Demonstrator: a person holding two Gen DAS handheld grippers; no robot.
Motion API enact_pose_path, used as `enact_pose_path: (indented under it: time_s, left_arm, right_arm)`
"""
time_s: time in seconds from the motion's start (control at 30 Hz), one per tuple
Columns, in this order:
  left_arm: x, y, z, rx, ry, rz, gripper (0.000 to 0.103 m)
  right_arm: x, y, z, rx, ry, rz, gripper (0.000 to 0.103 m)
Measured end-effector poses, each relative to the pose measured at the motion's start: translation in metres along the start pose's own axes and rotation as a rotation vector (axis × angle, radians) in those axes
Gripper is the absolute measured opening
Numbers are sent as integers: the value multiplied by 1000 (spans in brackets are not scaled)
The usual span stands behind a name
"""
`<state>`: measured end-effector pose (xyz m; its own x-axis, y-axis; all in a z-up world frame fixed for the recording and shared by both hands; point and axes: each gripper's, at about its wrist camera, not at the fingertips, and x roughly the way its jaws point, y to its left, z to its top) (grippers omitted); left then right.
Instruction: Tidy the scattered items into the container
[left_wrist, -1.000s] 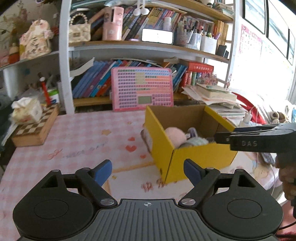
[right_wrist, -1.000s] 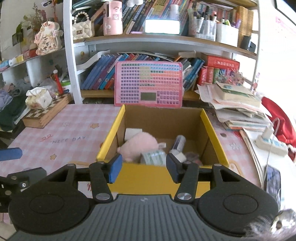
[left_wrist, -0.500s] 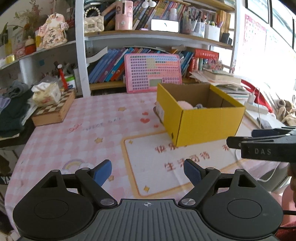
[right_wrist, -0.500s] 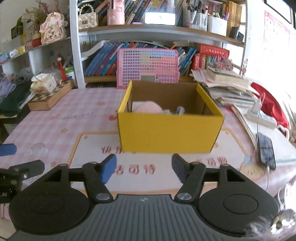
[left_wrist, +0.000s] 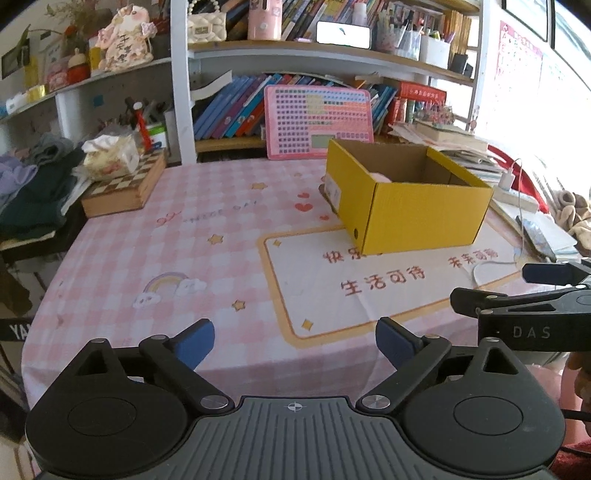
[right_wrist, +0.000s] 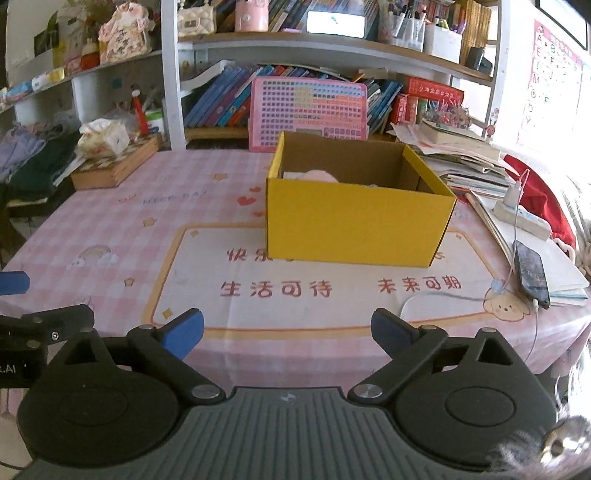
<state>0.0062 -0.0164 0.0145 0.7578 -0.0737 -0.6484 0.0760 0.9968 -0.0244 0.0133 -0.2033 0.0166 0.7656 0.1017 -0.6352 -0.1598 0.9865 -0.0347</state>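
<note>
Mostly we can't see into the yellow box (right_wrist: 354, 221) on the pink tablecloth (right_wrist: 110, 229): its near wall hides the contents, and only the top of a pink plush (right_wrist: 317, 174) shows over the rim. Smaller items inside we can't make out. Left gripper (left_wrist: 295, 341) and right gripper (right_wrist: 286, 328): jaws opening, nothing between them, both well short of the box.

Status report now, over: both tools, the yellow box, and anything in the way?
Left tool and right tool opening, nothing between. Yellow box upright on the table, pink soft item inside. Nothing in the way.
</note>
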Motion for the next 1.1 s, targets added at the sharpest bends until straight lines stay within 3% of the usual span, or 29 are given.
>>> enact_pose_path:
  time_s: [0.23,1.1]
  left_arm:
    - [1,1,-7,1,39,-1,99]
    - [-1,-3,-11,7,69,-27,103]
  right_arm:
    - [-4,4,-3,-8,7,-10,100]
    - [-10,7,-8,-21,29,-4,103]
